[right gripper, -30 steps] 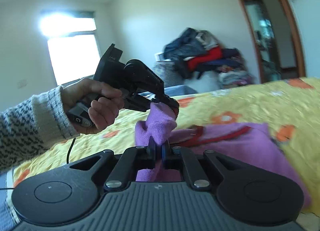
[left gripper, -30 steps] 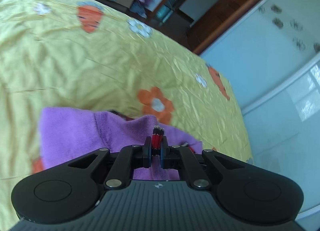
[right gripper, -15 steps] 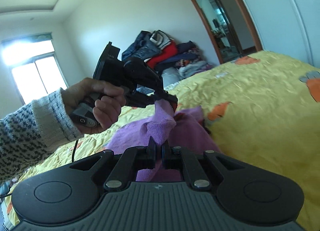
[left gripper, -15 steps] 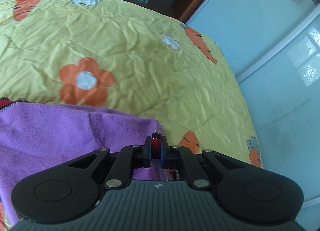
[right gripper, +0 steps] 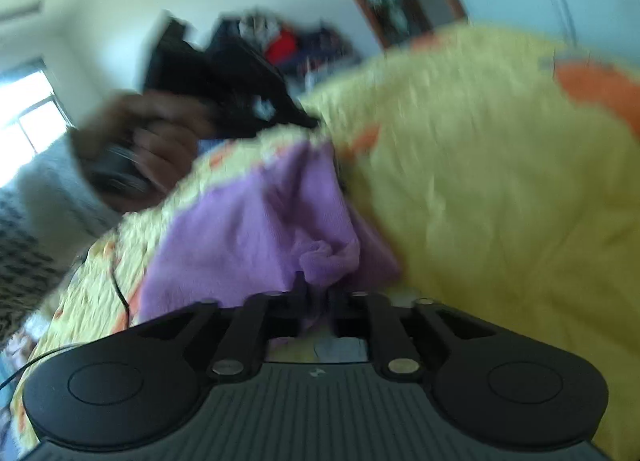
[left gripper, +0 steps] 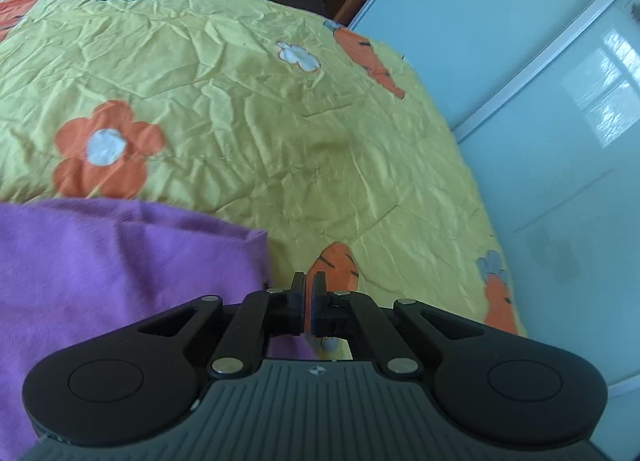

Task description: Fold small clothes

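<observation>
**A:** Looking down your left gripper (left gripper: 308, 293), you have the jaws all but closed, and I see nothing between the tips, only the carrot print of the yellow bedspread (left gripper: 248, 109) beyond them. The purple garment (left gripper: 120, 257) lies flat on that bedspread, its folded edge just beside the left finger.

**B:** And my right one?

**A:** Your right gripper (right gripper: 318, 293) is letting go: the jaws are opening, with a bunched lump of purple cloth lying just ahead of the tips and some between the fingers. The view is blurred, so I cannot tell whether the pads press it, but it looks freed. The garment runs from there up the bedspread toward your left hand (right gripper: 148, 149).

**B:** How will it behave?

**A:** I judge it soft, light and fleecy, with no stiffness at all. It will sag wherever you lift it and keep lumps like the one by your right fingers. It should not slip much in the pads.

**B:** Where do I take it?

**A:** Pinch at an outer edge or corner, through one layer only, one gripper at each end of the same side, so the fold stays straight.
</observation>
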`<action>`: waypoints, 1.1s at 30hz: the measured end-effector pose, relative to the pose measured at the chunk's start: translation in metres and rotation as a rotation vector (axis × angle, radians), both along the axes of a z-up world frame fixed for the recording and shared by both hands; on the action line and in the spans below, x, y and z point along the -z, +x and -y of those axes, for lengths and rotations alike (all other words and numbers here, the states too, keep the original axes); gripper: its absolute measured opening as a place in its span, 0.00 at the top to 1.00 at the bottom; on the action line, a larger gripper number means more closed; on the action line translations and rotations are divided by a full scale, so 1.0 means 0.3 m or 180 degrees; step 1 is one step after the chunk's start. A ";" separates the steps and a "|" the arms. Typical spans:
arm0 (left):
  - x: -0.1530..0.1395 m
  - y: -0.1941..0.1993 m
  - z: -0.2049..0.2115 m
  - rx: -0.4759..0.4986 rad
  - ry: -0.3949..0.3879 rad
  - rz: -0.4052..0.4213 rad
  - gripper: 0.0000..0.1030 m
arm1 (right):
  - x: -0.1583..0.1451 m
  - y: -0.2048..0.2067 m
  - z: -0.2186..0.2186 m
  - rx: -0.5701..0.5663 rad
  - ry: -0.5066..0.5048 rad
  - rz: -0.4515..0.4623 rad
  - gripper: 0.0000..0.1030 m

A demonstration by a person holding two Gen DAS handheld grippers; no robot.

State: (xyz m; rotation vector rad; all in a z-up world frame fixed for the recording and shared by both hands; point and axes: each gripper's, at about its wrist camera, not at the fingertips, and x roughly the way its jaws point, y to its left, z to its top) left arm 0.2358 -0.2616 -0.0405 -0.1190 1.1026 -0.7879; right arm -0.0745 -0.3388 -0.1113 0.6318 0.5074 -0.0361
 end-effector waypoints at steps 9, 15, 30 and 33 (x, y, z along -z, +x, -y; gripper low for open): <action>-0.044 -0.270 -0.516 -0.0225 -0.0067 0.0449 0.18 | -0.140 0.176 0.206 -0.0775 0.0261 0.0475 0.50; 0.023 -0.470 -0.572 0.0046 0.0089 0.0642 0.13 | -0.045 0.483 0.237 -0.1184 0.0754 -0.0008 0.67; 0.105 -0.546 -0.507 0.0443 0.0336 0.0763 0.04 | -0.018 0.536 0.243 -0.0918 0.0962 0.0021 0.98; 0.107 -0.556 -0.492 0.0522 0.0418 0.0807 0.02 | -0.084 0.530 0.239 -0.0922 0.0767 0.0102 0.98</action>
